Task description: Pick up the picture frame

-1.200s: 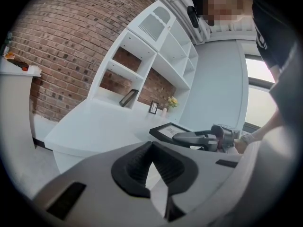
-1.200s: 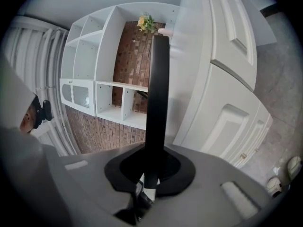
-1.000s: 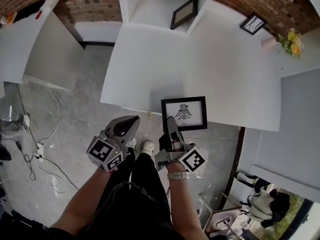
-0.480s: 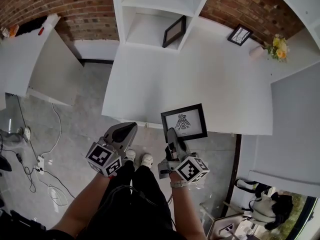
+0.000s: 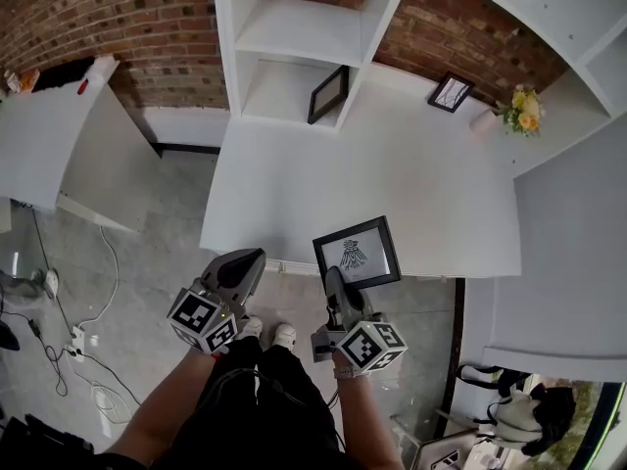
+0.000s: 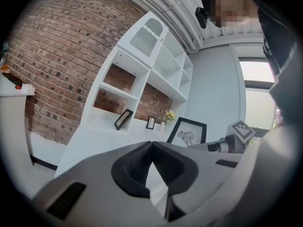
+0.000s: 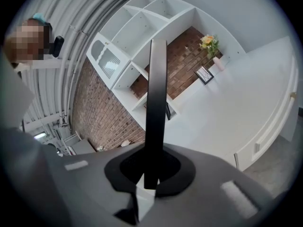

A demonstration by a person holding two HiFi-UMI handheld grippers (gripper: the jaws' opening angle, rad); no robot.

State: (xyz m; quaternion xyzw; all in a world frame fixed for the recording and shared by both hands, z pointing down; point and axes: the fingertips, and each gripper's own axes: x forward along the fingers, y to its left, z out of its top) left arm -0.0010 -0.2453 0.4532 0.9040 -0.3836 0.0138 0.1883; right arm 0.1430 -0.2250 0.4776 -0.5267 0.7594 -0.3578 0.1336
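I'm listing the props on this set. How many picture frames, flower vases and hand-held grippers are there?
Picture frames: 3 (held frame, shelf frame, small frame)
Vase of flowers: 1
Grippers: 2 (left gripper, right gripper)
Total: 6

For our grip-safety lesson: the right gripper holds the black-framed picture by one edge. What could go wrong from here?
The right gripper pinches the black-framed picture only at its near edge, so it may pivot or slip. It hangs near the white table's front edge; a drop could reach the grey floor.
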